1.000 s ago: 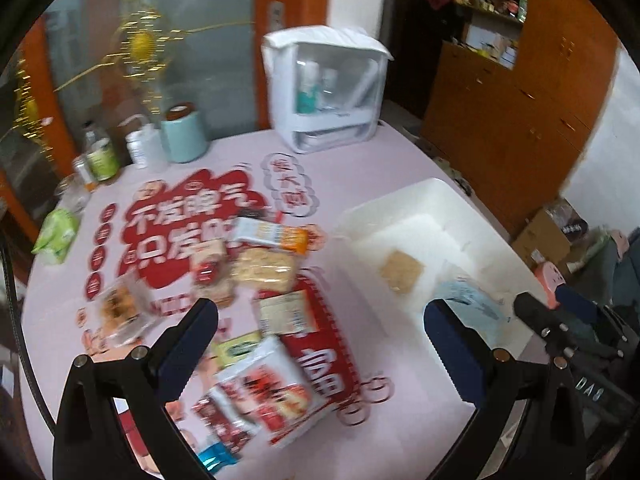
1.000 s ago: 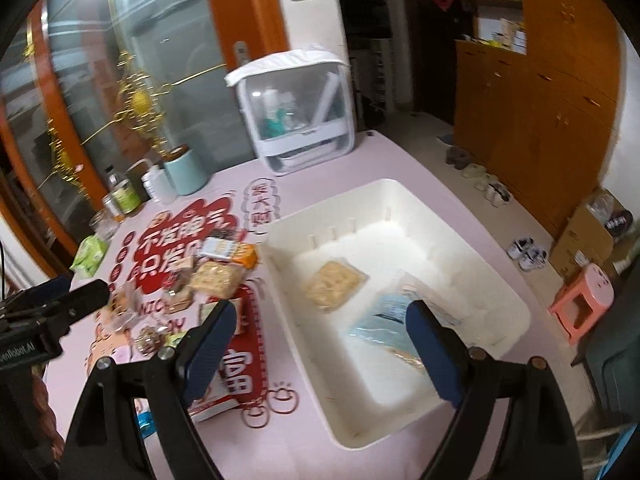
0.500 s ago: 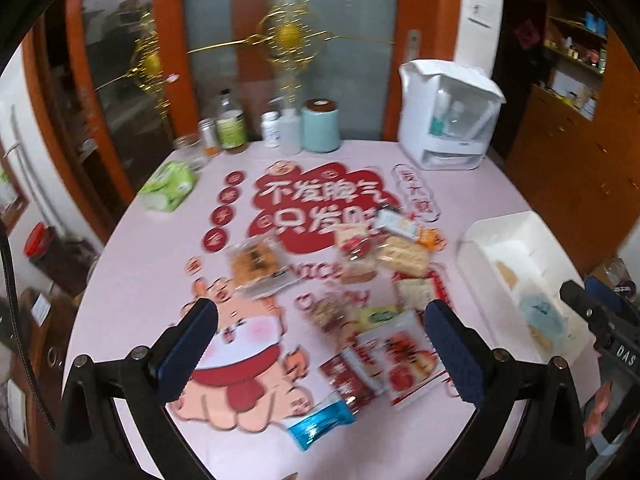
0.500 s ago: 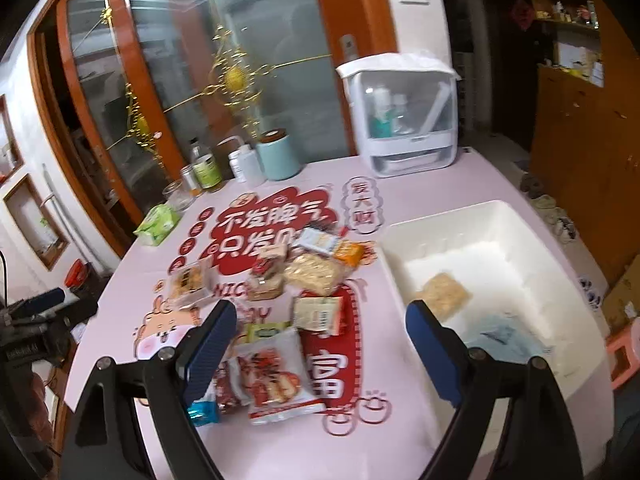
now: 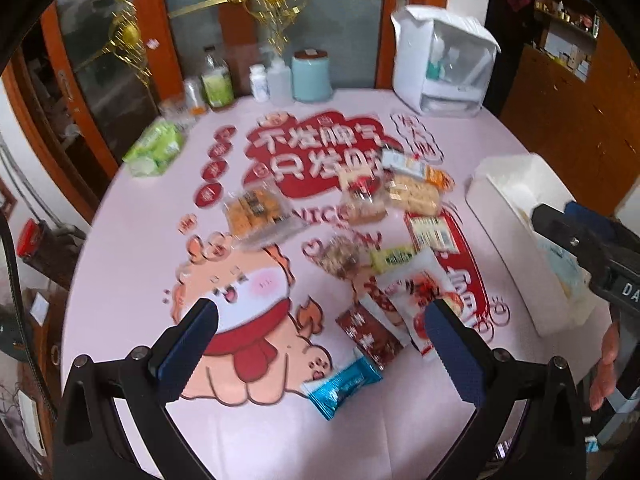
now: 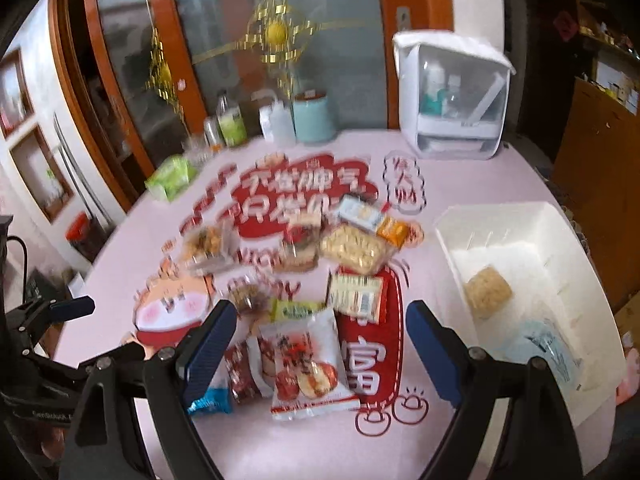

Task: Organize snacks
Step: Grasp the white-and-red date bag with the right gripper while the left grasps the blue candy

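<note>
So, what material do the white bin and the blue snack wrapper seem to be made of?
The white bin looks like rigid moulded plastic with a matte finish: smooth, even walls and small ribs inside. The blue snack wrapper seems to be glossy foil or plastic film: it shines, and its ends look crimped. Blur leaves the exact film open.
</note>
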Available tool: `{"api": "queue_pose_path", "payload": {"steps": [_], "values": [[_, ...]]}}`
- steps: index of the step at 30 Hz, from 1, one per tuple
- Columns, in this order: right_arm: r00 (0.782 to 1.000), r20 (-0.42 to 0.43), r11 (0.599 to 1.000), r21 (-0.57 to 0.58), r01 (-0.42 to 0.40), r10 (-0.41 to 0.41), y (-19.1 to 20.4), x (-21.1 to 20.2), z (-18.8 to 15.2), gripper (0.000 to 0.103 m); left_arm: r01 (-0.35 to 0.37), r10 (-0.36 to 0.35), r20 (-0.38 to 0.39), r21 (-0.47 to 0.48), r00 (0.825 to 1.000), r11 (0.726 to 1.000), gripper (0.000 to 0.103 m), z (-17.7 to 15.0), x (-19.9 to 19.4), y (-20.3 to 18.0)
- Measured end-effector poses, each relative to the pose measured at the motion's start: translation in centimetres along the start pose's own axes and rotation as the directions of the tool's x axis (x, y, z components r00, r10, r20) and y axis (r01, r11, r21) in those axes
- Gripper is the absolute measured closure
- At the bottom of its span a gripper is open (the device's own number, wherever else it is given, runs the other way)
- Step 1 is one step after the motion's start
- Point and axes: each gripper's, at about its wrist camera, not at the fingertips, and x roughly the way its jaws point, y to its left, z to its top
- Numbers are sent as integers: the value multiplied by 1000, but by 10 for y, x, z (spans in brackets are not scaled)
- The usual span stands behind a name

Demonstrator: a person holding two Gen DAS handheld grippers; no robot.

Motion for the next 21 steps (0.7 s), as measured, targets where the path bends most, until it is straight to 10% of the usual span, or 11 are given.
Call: {"api": "queue_pose_path", "payload": {"steps": [21], "values": [[932, -362, 999, -36, -9, -5, 13, 117, -51, 16, 121, -81, -314, 112, 946, 986, 1, -55, 117, -20]]}}
